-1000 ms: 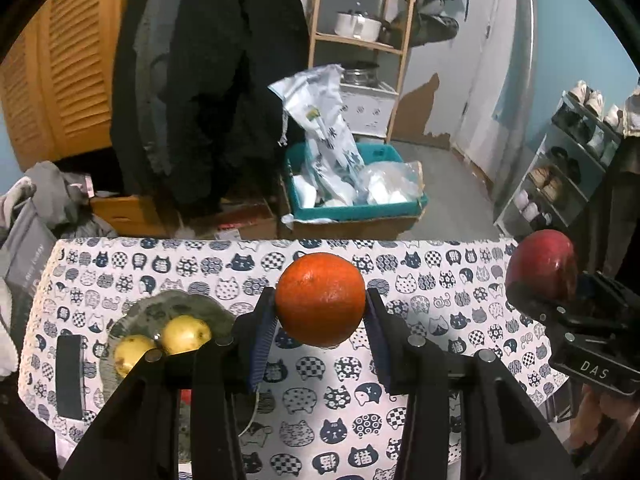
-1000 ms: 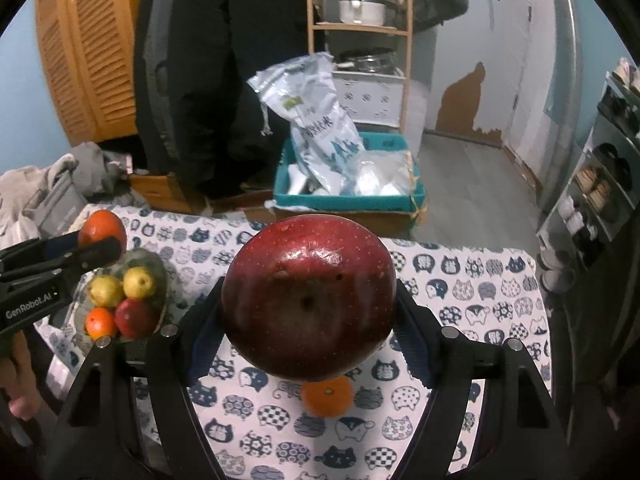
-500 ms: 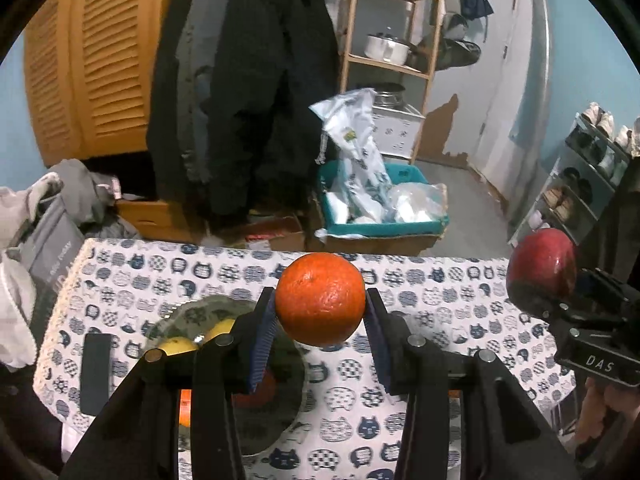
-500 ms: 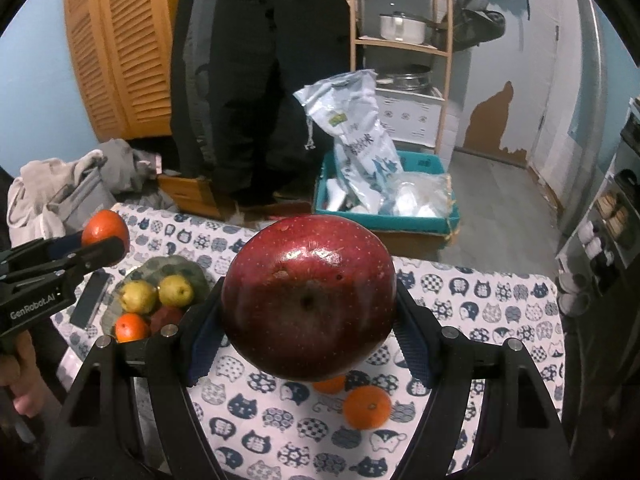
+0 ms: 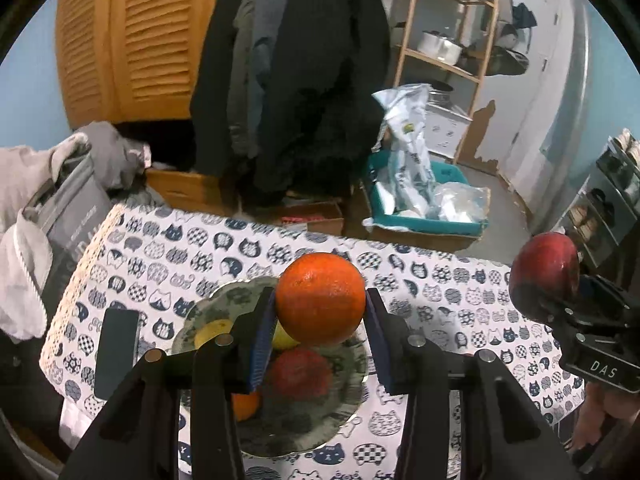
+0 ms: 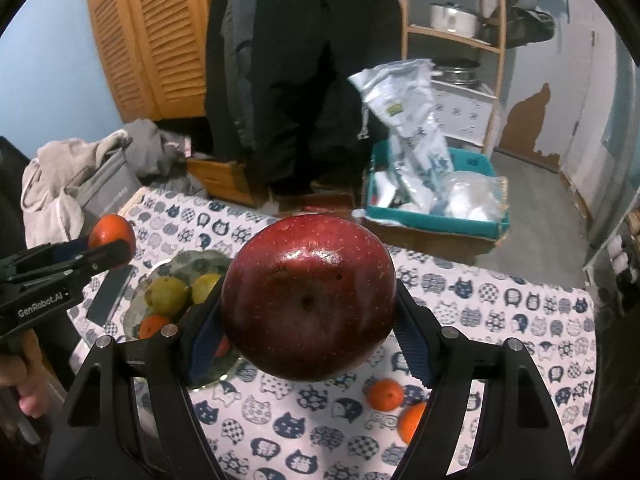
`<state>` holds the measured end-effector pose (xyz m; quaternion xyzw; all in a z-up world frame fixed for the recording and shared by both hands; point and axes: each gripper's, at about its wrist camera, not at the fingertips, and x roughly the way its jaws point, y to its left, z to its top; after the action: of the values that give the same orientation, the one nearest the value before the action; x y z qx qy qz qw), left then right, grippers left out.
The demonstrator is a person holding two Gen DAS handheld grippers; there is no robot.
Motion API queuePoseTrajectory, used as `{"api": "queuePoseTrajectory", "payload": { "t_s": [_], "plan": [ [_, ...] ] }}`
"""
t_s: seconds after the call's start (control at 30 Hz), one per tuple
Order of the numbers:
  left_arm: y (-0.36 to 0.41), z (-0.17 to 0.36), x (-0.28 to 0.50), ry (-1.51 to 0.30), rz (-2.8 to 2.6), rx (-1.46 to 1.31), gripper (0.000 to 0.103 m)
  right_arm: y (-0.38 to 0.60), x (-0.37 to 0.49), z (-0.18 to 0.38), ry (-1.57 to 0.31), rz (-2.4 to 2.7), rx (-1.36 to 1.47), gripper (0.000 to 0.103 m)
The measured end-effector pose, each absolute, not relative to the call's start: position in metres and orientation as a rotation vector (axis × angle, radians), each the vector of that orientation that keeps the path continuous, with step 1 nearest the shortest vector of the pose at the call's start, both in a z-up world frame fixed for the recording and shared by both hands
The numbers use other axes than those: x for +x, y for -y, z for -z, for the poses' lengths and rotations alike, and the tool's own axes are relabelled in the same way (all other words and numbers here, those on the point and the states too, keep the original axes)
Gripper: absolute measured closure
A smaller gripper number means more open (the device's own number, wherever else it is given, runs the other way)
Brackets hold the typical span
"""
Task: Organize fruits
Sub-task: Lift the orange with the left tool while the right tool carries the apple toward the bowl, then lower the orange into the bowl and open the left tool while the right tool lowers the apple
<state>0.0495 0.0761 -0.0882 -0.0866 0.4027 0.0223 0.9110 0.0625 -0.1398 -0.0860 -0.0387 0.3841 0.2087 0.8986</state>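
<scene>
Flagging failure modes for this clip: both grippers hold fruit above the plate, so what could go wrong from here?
The plate already holds several fruits, so the orange dropped from the left gripper may roll off. The big apple bulges beyond the right gripper; it might slip.

Table (image 6: 520, 320) draped in cat-print cloth; green plate (image 6: 188, 264) of fruit and dark flat slab (image 6: 108, 292) left, two oranges (image 6: 386, 395) near right.

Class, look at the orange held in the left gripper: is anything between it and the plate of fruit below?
Nothing visible blocks it. The orange hangs in open air over the plate, which has bare space beside the fruit there.
</scene>
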Motion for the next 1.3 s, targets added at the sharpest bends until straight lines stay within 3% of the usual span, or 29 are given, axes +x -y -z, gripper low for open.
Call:
{"api": "queuePoseTrajectory", "payload": {
  "t_s": [0.53, 1.1, 1.13, 1.23, 1.3],
  "plan": [
    [-0.128, 0.160, 0.057, -0.990, -0.070, -0.255, 0.059, 0.064, 0.090, 0.136, -0.914, -0.535, -0.106, 0.027],
    [-0.130, 0.213, 0.073, -1.106, -0.063, -0.230, 0.058, 0.037, 0.110, 0.185, -1.037, -0.548, -0.099, 0.027],
    [-0.129, 0.214, 0.073, -1.112, -0.059, -0.223, 0.055, 0.037, 0.111, 0.185, -1.041, -0.550, -0.099, 0.027],
    [-0.129, 0.212, 0.071, -1.095, -0.063, -0.214, 0.035, 0.034, 0.114, 0.188, -1.052, -0.560, -0.091, 0.027],
    [-0.130, 0.209, 0.070, -1.081, -0.067, -0.205, 0.032, 0.032, 0.116, 0.189, -1.057, -0.565, -0.083, 0.027]
  ]
}}
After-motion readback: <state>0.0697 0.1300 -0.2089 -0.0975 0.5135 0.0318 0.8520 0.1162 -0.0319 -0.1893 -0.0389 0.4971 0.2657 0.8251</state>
